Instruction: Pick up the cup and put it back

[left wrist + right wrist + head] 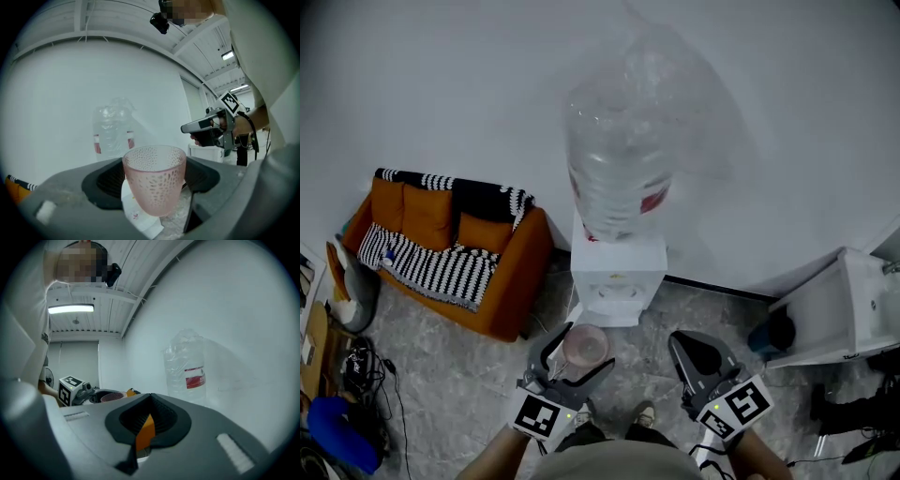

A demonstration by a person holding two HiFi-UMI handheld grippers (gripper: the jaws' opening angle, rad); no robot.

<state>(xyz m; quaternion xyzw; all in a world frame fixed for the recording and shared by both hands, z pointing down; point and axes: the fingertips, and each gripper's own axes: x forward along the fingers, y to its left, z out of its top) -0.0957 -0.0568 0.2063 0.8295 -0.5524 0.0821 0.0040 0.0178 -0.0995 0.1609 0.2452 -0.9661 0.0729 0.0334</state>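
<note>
Between the jaws of the left hand-held gripper (578, 356) stands the pink dimpled cup (154, 180), upright, clamped by its sides, near the water dispenser (617, 272). It seems light, stiff, perhaps brittle: squeeze gently at mid-wall. The right hand-held gripper (698, 349) is closed and empty.

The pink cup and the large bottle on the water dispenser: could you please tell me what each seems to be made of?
The cup is translucent pink with a frosted, dimpled surface, and light passes through its wall. It could be glass or hard plastic; I cannot tell which. The bottle looks like clear, thin plastic: its see-through walls appear crinkled, and it has a red label band.
</note>
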